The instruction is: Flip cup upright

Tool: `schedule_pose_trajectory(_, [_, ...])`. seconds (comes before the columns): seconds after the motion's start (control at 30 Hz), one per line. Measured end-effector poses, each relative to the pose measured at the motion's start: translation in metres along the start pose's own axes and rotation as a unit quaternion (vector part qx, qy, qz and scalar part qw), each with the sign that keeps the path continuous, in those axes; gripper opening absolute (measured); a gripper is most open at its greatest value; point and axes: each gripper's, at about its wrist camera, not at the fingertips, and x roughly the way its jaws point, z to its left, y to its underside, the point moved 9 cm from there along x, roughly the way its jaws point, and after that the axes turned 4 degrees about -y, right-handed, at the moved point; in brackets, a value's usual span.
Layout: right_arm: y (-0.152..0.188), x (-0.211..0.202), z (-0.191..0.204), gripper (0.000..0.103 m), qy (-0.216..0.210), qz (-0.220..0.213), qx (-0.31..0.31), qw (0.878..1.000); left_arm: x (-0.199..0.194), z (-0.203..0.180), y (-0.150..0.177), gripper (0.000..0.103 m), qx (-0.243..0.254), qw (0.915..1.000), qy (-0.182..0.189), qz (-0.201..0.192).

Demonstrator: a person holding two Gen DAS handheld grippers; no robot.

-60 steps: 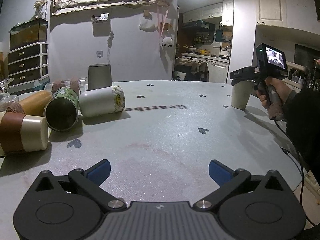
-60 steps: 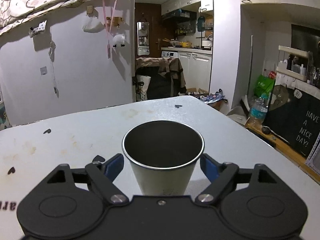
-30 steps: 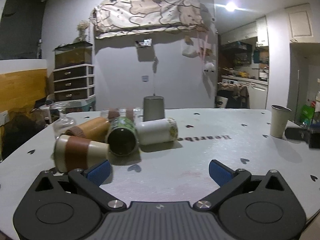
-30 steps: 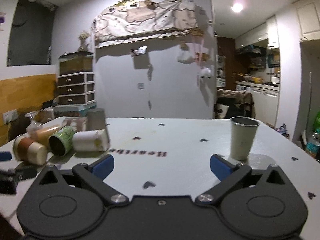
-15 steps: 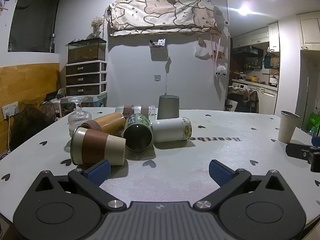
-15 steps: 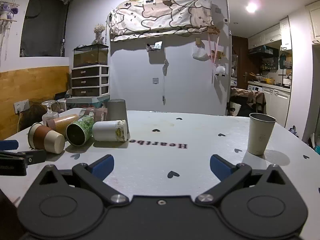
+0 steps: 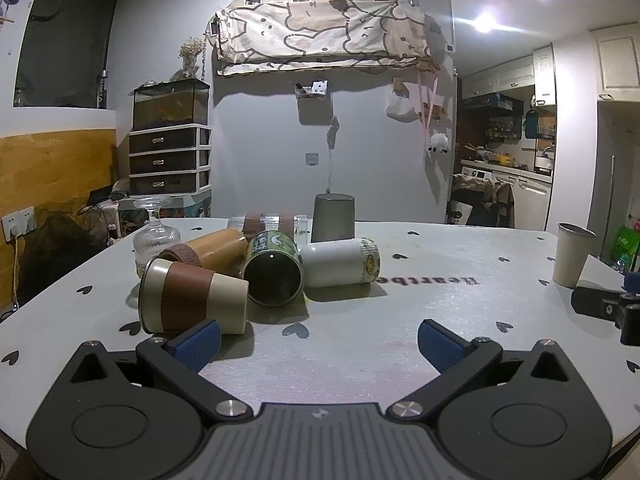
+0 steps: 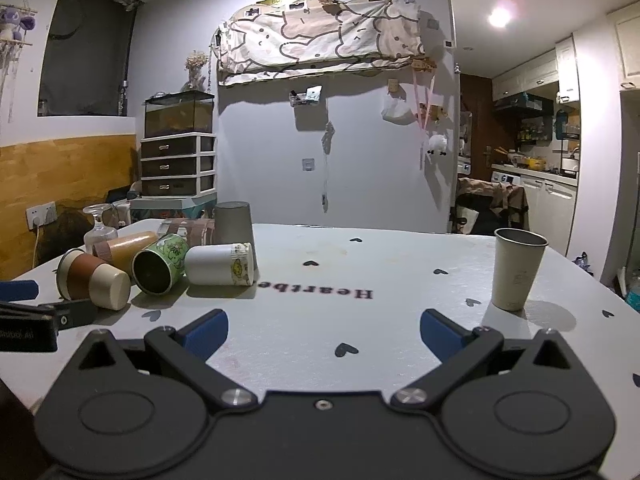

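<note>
A metal cup stands upright on the right of the white table; it also shows in the left wrist view. Several cups lie on their sides at the left: a brown-banded cup, a green printed cup, a white cup and a tan cup. A grey cup stands upside down behind them. My left gripper is open and empty, low at the front edge. My right gripper is open and empty, well back from the upright cup.
An upside-down stemmed glass and a clear glass with a brown band lie behind the pile. A drawer unit with a tank stands by the wall. The kitchen opens at the right.
My right gripper has let go of the metal cup, now standing upright, and pulled back toward the front edge. My left gripper has also drawn back and turned left toward the pile.
</note>
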Motion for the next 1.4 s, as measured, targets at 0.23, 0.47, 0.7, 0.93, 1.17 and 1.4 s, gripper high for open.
schedule_pose_trajectory(0.23, [-0.001,-0.004,-0.003,0.103,0.009,-0.002,0.007,1.0,-0.001,-0.005,-0.004,0.103,0.005,1.0,0.006,-0.004])
schedule_pose_trajectory(0.47, [0.0,-0.007,-0.007,0.103,0.021,0.0,0.008,1.0,0.0,-0.012,-0.004,0.103,0.007,0.9999,0.014,-0.004])
schedule_pose_trajectory(0.7, [0.002,-0.012,-0.015,0.103,0.032,0.002,0.014,0.999,-0.001,-0.018,-0.005,0.103,0.011,0.9997,0.021,-0.006])
schedule_pose_trajectory(0.93, [0.004,-0.013,-0.016,0.103,0.035,0.003,0.014,0.999,-0.001,-0.021,-0.004,0.103,0.013,0.9996,0.025,-0.005])
schedule_pose_trajectory(1.17, [0.004,-0.015,-0.016,0.103,0.038,0.003,0.014,0.999,-0.001,-0.022,-0.004,0.103,0.013,0.9996,0.025,-0.005])
schedule_pose_trajectory(1.4, [0.004,-0.015,-0.017,0.103,0.038,0.002,0.014,0.999,-0.002,-0.025,-0.005,0.103,0.014,0.9995,0.028,-0.006])
